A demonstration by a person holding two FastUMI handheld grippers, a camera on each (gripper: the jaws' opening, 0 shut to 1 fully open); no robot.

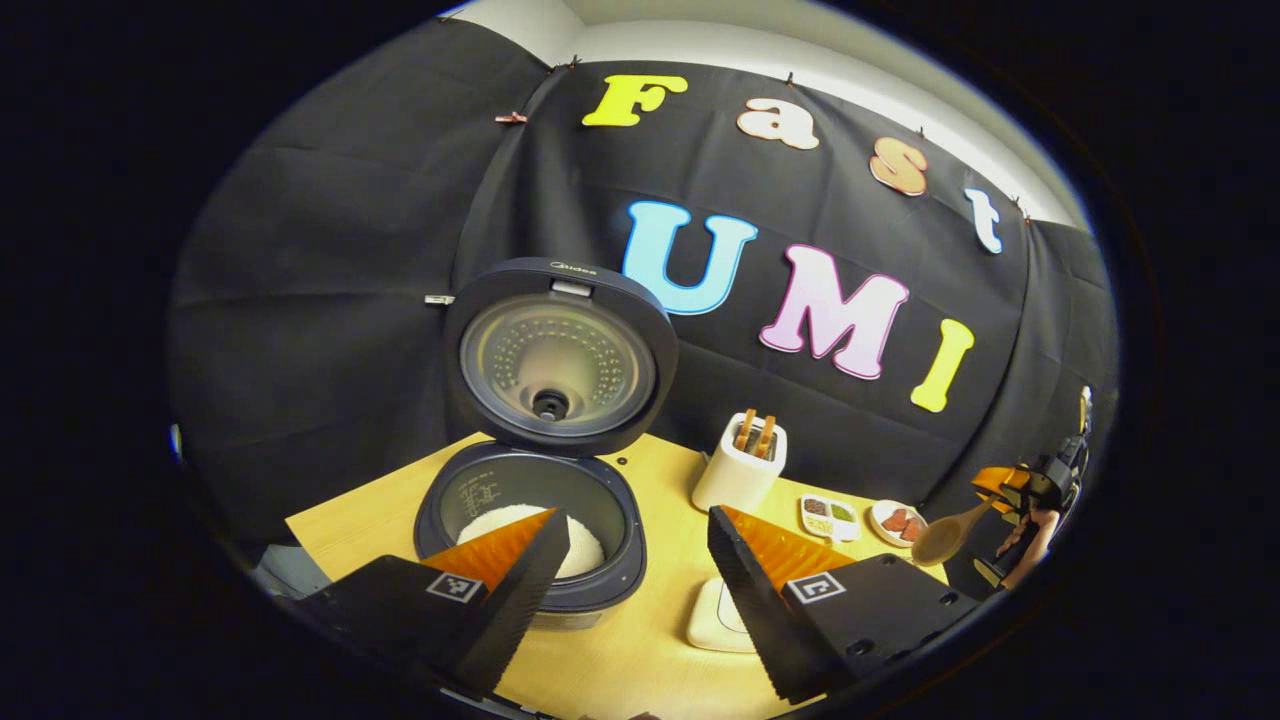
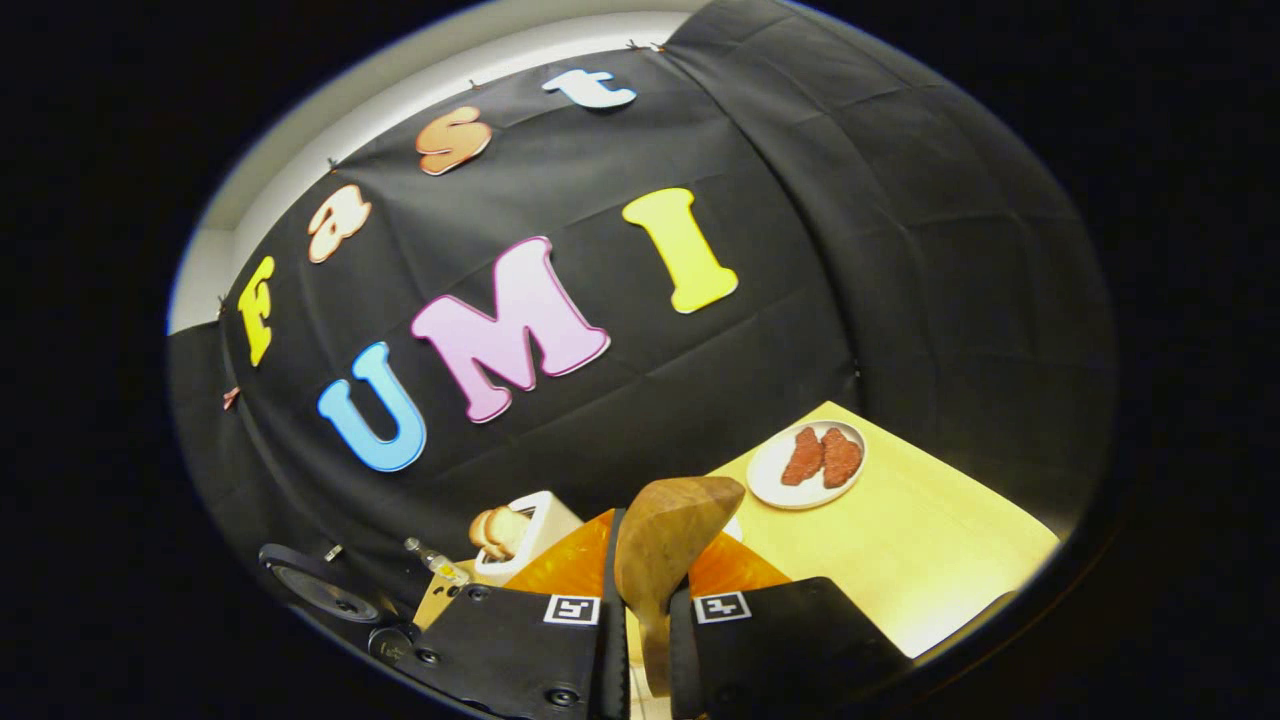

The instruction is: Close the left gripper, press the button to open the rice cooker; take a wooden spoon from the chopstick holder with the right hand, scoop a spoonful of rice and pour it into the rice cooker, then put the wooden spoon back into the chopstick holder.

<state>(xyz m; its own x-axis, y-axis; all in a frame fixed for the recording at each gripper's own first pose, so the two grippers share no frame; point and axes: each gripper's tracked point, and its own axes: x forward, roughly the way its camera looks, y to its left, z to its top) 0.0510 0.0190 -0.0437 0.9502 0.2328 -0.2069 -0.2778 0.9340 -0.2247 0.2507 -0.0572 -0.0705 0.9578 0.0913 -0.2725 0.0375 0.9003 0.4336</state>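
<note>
The dark round rice cooker (image 1: 530,530) stands on the pale wooden table (image 1: 640,640) with its lid (image 1: 560,355) swung up and back, the metal inner plate facing forward. Inside its pot lies a low mound of white rice (image 1: 590,545), partly hidden behind a finger of the left gripper (image 1: 640,560). To the right of the cooker stands the white, rounded chopstick holder (image 1: 740,465), with a couple of wooden handles (image 1: 755,432) poking out of its top. Beyond it, further right, sit a small white divided tray (image 1: 828,517) with dark and green fillings in its compartments, and a round white plate (image 1: 893,522) bearing two reddish-brown pieces of food. A flat white rounded thing (image 1: 712,620) lies on the table between the left gripper's fingers; what it is cannot be told.

The light brown wooden spoon (image 2: 665,545) is clear of the holder and off the table, in the grip of the right gripper (image 2: 645,640). In the right gripper view its handle runs down between the two fingers, which are drawn in narrow and press on it from either side, while the bowl rises above the fingertips. In the left gripper view the same spoon (image 1: 945,538) shows at the far right, well apart from the cooker, held out from the right gripper (image 1: 1020,490) with a hand (image 1: 1030,540) beneath it. Whether the bowl carries any rice cannot be told.

The left gripper hangs in front of the cooker with its fingers spread wide, holding nothing and touching nothing.
</note>
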